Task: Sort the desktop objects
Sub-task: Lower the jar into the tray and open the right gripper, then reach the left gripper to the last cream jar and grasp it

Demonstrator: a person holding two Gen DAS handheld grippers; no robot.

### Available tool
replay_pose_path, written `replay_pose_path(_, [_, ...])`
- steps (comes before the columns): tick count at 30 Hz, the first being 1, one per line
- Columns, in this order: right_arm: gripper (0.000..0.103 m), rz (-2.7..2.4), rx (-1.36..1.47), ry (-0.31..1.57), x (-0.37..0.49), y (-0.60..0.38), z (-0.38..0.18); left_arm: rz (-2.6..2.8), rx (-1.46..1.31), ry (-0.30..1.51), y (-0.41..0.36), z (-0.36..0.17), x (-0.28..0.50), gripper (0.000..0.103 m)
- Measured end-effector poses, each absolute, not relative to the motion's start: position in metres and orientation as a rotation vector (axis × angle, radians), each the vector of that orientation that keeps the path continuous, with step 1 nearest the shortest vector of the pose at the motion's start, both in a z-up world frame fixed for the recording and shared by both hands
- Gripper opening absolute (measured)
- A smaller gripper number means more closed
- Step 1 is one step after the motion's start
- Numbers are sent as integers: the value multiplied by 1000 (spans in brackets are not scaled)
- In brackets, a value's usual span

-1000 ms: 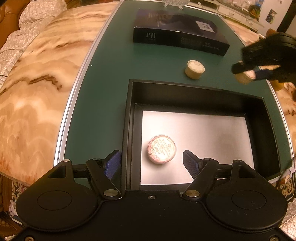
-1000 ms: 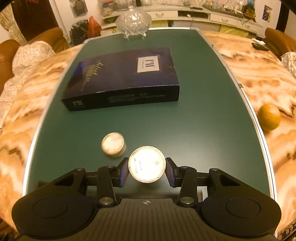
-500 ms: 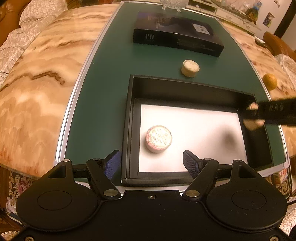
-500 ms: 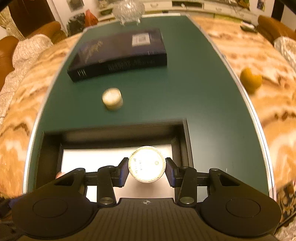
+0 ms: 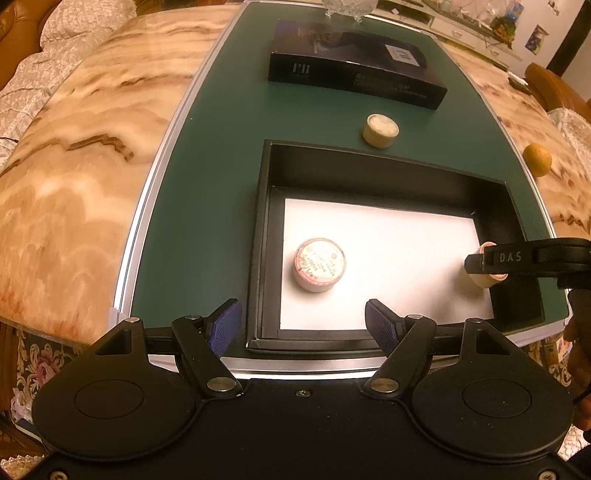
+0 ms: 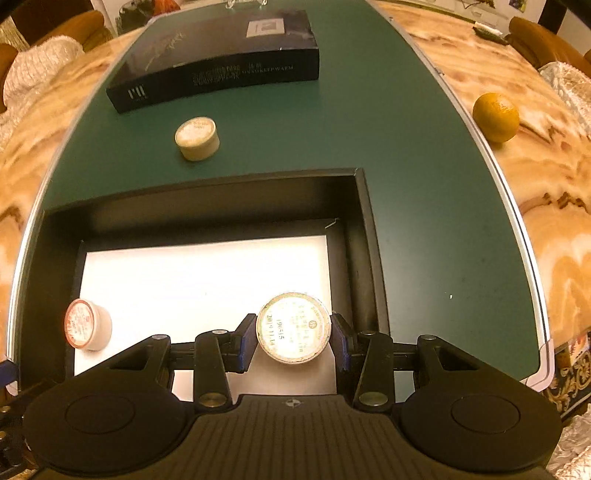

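- Your right gripper (image 6: 293, 338) is clamped on a small round container with a green-rimmed label (image 6: 293, 333), one blue pad on each side of it, label facing up.
- That held container hangs inside the open black box (image 6: 364, 236), over the near right corner of its white floor; whether its base touches the floor you cannot tell from either view.
- From the left wrist view, your right gripper (image 5: 487, 267) reaches in from the right edge, with the held container (image 5: 484, 282) showing below its fingers.
- Your left gripper (image 5: 303, 323) stands about half open with nothing between its blue pads, poised over the near wall of the black box (image 5: 264, 236).
- A second round container with a pink-rimmed label (image 5: 319, 264) sits on the white floor at the left side of the box, well apart from the one you hold; its label faces up.
- A third round container, cream-coloured (image 6: 196, 138), stands on the green mat (image 6: 424, 206) just beyond the far wall of the box, outside it.
- A closed dark flat box with printed lettering (image 6: 221, 62) lies farther back on the mat, beyond the cream container.
- An orange fruit (image 6: 495, 117) rests on the marbled tabletop (image 6: 546, 173), just off the mat's right edge.
- A glass dish (image 5: 345, 7) shows only partly at the far end of the mat.
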State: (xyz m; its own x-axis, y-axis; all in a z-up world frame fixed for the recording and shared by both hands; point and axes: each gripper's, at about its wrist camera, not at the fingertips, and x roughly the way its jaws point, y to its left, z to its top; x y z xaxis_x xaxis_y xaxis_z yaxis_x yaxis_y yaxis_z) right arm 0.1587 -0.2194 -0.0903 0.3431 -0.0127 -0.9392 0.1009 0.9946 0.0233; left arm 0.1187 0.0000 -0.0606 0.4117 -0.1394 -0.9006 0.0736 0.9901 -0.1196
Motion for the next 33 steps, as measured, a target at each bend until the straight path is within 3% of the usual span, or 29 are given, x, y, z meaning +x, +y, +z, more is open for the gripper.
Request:
replay_pose_path(11, [45, -93, 46, 1252, 160, -213, -100, -137, -65, 1147, 0, -64, 121, 73])
replay_pose_path(15, [56, -93, 40, 1251, 160, -212, -98, -135, -63, 1145, -1, -63, 122, 73])
replay_pose_path(27, [56, -74, 100, 1206, 153, -220, -85, -130, -45, 1122, -6, -55, 130, 74])
replay_pose_path(29, [59, -63, 131, 1184, 150, -223, -80, -129, -31, 1101, -10, -49, 137, 78])
replay_pose_path(33, [64, -48, 187, 1136, 140, -233, -68, -116, 0, 1045, -25, -39, 158, 97])
